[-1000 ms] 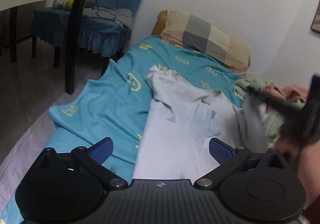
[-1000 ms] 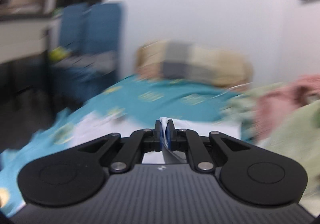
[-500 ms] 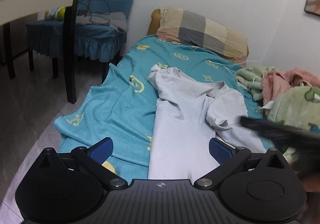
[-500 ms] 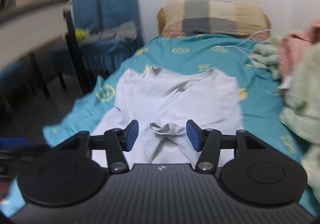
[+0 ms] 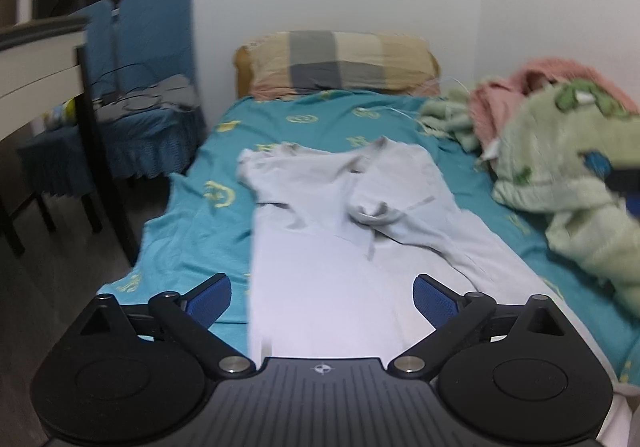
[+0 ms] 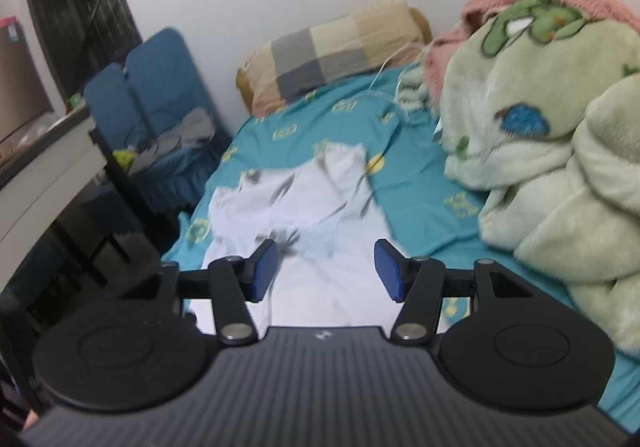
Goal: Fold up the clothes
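Teal patterned bedsheet (image 5: pixel 192 215) under rumpled, soft grey T-shirt (image 5: pixel 340 215)

A shirt (image 5: pixel 344 231) lies spread along the middle of a bed (image 5: pixel 192 215), one sleeve (image 5: pixel 372 203) folded onto its chest. A pillow (image 5: pixel 336 63) sits at the far end against the wall. Blankets (image 6: pixel 552 151) are heaped along the bed's right side, beside the shirt. Left of the bed stand two chairs (image 5: pixel 148 87), with a table (image 5: pixel 36 55) nearer and further left.
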The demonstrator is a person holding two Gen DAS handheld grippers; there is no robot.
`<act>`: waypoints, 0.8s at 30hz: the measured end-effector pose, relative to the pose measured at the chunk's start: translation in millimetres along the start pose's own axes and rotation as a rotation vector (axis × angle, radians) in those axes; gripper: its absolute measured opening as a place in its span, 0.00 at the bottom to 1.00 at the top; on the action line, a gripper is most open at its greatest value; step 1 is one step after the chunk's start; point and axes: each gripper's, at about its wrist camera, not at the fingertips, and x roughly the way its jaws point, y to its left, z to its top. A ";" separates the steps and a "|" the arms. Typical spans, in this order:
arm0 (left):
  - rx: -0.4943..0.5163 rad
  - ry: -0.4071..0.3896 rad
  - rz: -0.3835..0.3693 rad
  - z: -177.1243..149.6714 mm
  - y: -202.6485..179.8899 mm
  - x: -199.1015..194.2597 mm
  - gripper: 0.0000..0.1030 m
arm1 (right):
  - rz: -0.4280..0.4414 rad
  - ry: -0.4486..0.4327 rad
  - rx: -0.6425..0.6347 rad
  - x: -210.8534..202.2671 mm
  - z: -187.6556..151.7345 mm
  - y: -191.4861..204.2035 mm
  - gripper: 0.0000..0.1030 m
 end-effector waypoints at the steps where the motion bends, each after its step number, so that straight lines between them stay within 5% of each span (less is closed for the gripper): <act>1: 0.015 0.009 0.004 3.7 -5.9 8.0 0.92 | -0.006 -0.016 0.003 0.6 2.1 -3.5 0.55; 12: 0.024 0.051 -0.152 85.8 -64.7 162.3 0.78 | -0.114 0.003 0.210 34.3 7.0 -69.1 0.56; 19: 0.034 0.135 -0.125 100.9 -97.6 259.9 0.76 | -0.142 0.037 0.306 63.2 7.8 -96.6 0.56; 22: -0.004 0.152 -0.145 97.3 -92.7 277.0 0.59 | -0.148 0.055 0.321 73.3 6.8 -101.0 0.56; 24: -0.044 0.145 -0.175 98.6 -82.6 276.1 0.31 | -0.143 0.065 0.335 77.0 5.6 -101.6 0.56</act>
